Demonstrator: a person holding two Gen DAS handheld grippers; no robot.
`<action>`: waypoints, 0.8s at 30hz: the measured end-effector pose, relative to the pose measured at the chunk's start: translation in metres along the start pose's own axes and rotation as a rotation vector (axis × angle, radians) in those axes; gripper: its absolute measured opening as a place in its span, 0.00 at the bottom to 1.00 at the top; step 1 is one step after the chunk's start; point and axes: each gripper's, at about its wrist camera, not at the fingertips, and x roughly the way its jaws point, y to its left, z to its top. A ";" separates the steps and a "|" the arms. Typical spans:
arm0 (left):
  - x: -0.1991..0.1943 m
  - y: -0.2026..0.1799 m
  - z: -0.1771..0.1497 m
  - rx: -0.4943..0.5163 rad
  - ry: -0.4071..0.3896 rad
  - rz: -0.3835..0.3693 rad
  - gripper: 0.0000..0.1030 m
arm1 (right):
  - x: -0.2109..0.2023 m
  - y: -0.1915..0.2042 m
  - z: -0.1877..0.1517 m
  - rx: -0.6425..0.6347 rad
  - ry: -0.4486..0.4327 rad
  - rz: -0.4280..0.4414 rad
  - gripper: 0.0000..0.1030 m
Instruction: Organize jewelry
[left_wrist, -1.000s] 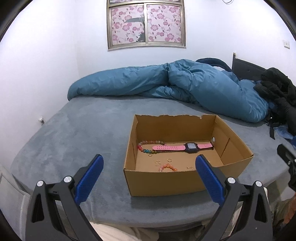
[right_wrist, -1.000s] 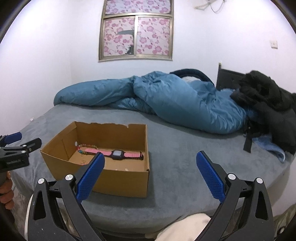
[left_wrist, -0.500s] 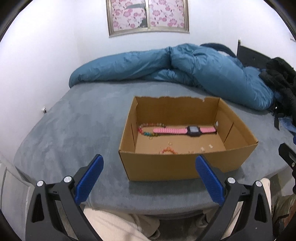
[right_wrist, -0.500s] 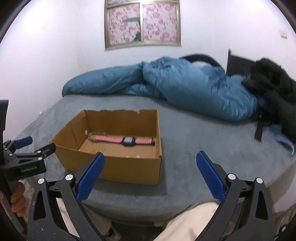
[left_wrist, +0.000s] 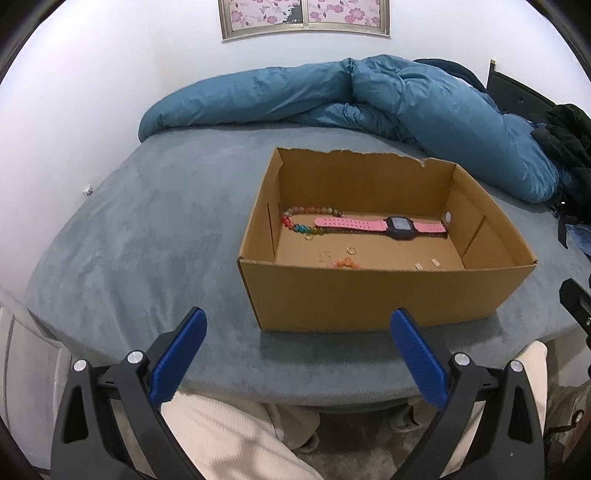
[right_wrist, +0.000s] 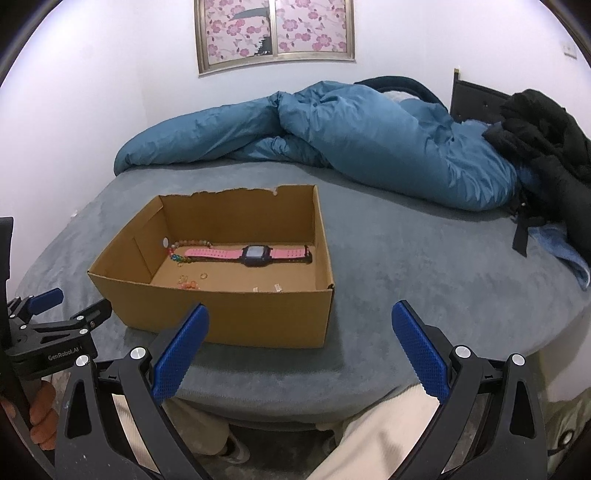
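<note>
From the left wrist, our left gripper gapes wide and empty above the bed's near edge, short of one cardboard box holding one pink watch and one beaded bracelet. From the right wrist, our right gripper spreads equally wide, touching nothing.
</note>
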 end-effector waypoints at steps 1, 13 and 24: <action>-0.001 -0.001 -0.002 0.001 0.002 -0.003 0.95 | -0.001 -0.001 0.000 -0.001 0.002 -0.001 0.92; 0.000 -0.014 -0.007 0.024 0.049 -0.012 0.95 | 0.001 -0.010 -0.007 0.007 0.038 -0.015 0.92; 0.007 -0.006 -0.002 0.002 0.080 -0.002 0.95 | 0.014 -0.010 -0.008 0.016 0.108 -0.018 0.92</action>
